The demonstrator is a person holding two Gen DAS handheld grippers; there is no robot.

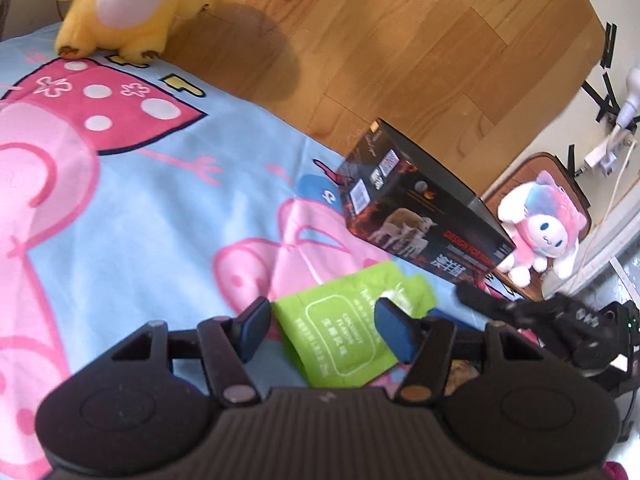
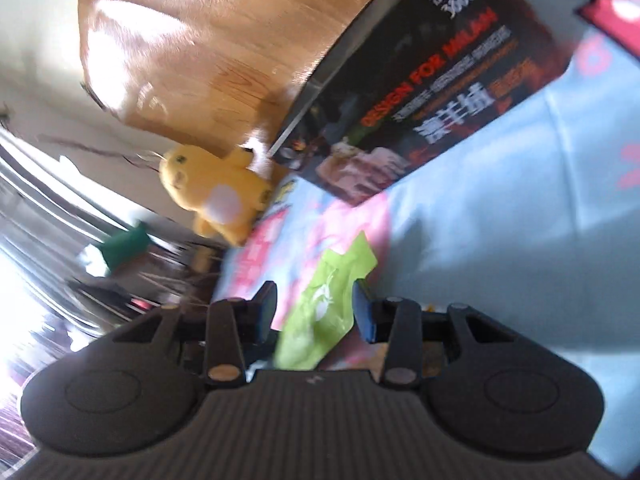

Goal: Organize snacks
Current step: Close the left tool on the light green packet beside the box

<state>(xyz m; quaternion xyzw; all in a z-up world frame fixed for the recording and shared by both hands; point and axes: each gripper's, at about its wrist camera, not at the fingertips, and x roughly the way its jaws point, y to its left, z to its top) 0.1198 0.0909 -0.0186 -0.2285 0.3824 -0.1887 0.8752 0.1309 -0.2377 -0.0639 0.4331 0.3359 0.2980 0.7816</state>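
A bed (image 1: 132, 208) with a cartoon sheet carries a dark box (image 1: 420, 216) at its wooden headboard edge. A green snack pouch (image 1: 344, 328), near the box, is framed by both grippers' (image 1: 320, 328) (image 2: 316, 312) half-open fingers; contact cannot be told.

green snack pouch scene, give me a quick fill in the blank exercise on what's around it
1. The snack pouch between the fingers of the left gripper is ____ in colour.
2. The dark box stands on a blue sheet printed with ____ cartoon pigs.
3. The plush toy at the far edge of the sheet is ____.
4. Behind the box rises a ____ headboard.

Missing words: green; pink; yellow; wooden
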